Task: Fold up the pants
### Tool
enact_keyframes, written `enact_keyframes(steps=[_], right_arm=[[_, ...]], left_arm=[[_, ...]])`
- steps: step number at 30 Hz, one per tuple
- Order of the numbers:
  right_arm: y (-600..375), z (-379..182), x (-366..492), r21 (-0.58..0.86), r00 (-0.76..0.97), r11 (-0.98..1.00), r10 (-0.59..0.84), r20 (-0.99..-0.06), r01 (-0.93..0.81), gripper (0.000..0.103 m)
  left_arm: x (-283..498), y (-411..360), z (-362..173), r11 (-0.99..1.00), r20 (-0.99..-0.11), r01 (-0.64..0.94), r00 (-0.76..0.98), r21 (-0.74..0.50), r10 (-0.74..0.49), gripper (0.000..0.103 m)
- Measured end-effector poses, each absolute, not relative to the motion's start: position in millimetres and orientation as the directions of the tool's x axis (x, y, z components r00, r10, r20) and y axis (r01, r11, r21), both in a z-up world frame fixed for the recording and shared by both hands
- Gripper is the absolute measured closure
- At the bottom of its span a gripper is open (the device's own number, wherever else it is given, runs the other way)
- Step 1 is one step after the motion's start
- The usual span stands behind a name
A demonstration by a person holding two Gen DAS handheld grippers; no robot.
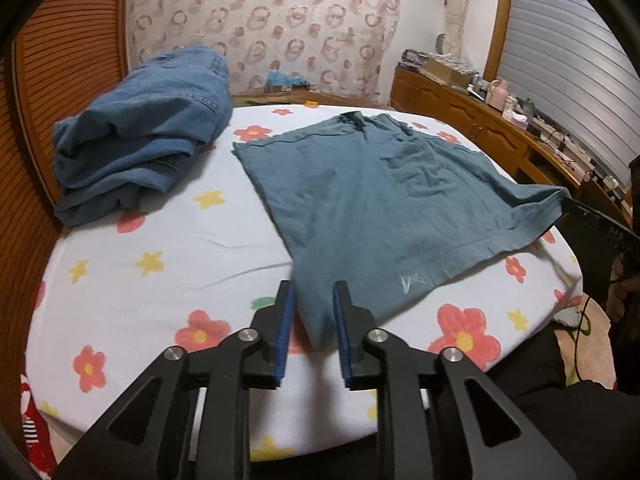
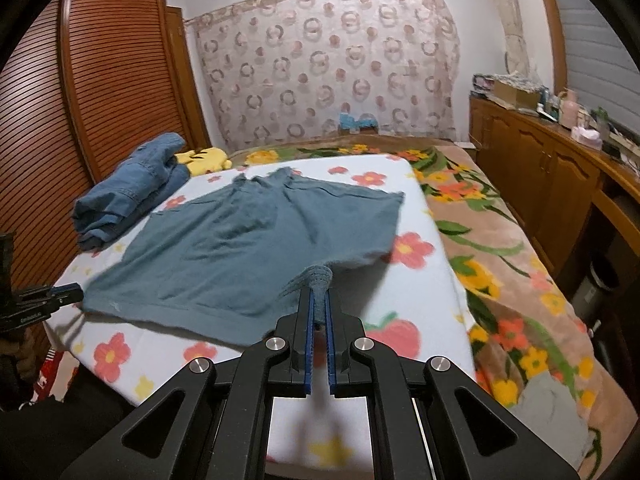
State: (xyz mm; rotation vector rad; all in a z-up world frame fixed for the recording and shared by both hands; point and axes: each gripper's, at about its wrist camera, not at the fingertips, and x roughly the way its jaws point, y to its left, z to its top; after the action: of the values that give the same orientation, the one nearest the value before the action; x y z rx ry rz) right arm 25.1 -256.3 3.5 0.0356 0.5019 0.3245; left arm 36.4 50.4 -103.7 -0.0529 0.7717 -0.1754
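Right jaws pinch shorts (image 2: 240, 248) hem; waistband points away, toward curtain (image 2: 320, 64).

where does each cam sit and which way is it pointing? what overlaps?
Left wrist: sits on the left gripper, looking down and forward over the flowered sheet at the teal shorts; its own open blue-padded fingers straddle a near corner; the right gripper shows at the right edge.
Right wrist: sits on the right gripper, looking along the bed toward the curtain; its fingers are shut on the shorts' other near corner; the left gripper shows at the left edge.
Shared: shorts, folded denim, sheet, curtain, wooden sideboard.
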Motion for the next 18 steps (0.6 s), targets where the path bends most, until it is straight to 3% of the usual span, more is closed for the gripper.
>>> enact_keyframes(steps=[3, 5, 7, 9, 18], right_arm=[[-247.2, 6.9, 29.4, 0.113, 0.822, 0.939, 0.339, -0.458, -0.325, 0.098], [-237.7, 9.2, 32.8, 0.109, 0.816, 0.931, 0.359, -0.453, -0.349, 0.098], [-226.2, 11.3, 36.8, 0.102, 0.809, 0.921, 0.380, -0.449, -0.377, 0.098], [-217.5, 11.5, 41.6, 0.096, 0.799, 0.910, 0.401, -0.449, -0.403, 0.098], [-159.2, 8.9, 65.8, 0.071, 0.717, 0.833, 0.512, -0.473, -0.548, 0.098]], left_arm=[[35.5, 55.8, -100.6, 0.986, -0.676, 0.126, 0.718, -0.107, -0.165, 0.057], [36.0, 59.5, -99.0, 0.988, -0.670, 0.116, 0.726, -0.102, -0.155, 0.053], [38.0, 63.0, -98.3, 0.989, -0.666, 0.111, 0.732, -0.097, -0.148, 0.034], [39.0, 65.1, -97.7, 0.990, -0.657, 0.108, 0.740, -0.092, -0.141, 0.027], [42.3, 81.6, -91.8, 0.995, -0.635, 0.065, 0.766, -0.075, -0.098, 0.023]])
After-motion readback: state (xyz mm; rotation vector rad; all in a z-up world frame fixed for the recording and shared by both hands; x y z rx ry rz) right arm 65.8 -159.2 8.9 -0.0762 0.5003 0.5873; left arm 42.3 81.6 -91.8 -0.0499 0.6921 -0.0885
